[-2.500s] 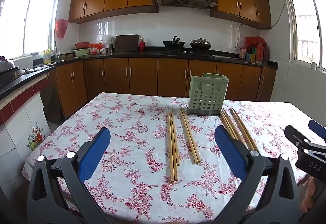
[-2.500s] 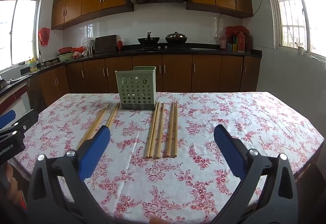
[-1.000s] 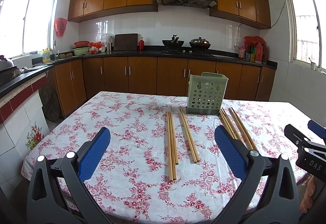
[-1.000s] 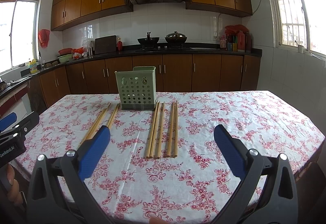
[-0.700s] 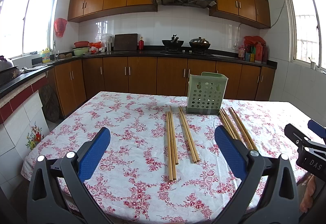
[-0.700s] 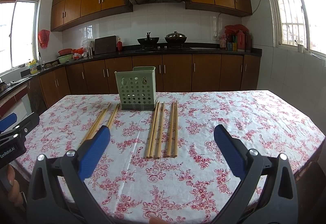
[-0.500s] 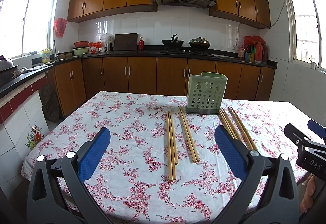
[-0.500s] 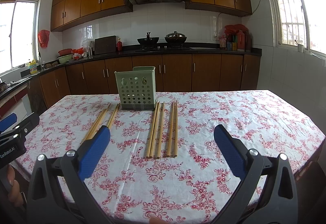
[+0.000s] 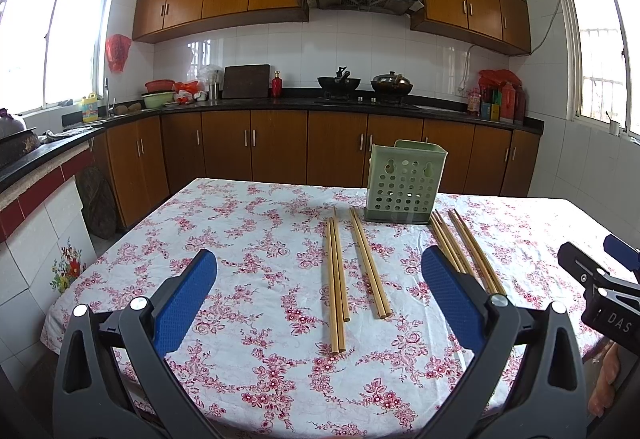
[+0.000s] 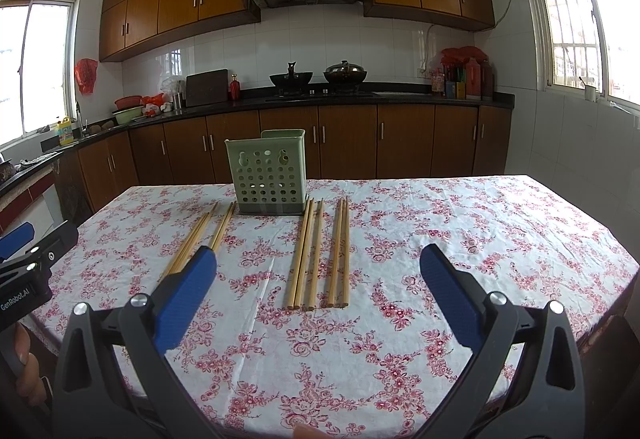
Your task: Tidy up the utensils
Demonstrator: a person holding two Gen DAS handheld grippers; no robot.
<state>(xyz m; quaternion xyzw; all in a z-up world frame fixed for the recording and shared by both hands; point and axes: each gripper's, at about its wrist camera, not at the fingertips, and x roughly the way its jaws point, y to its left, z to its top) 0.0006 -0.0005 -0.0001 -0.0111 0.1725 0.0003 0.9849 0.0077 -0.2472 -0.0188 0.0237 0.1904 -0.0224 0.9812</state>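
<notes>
Both the left gripper point(image 9: 318, 291) and right gripper point(image 10: 318, 289) gape wide and empty above the floral tablecloth point(image 10: 460, 231); every chopstick pair point(image 10: 316, 255) lies flat outside the green perforated holder point(image 10: 268, 171), sorting apparently unstarted.

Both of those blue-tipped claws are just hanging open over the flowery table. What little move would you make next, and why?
Probably lower the right gripper onto the near ends of the wooden chopsticks straight ahead of it. Both it and the left gripper are open and empty, every chopstick lies flat on the floral tablecloth, and none shows above the rim of the pale green perforated plastic holder, so a first pickup seems due.
</notes>
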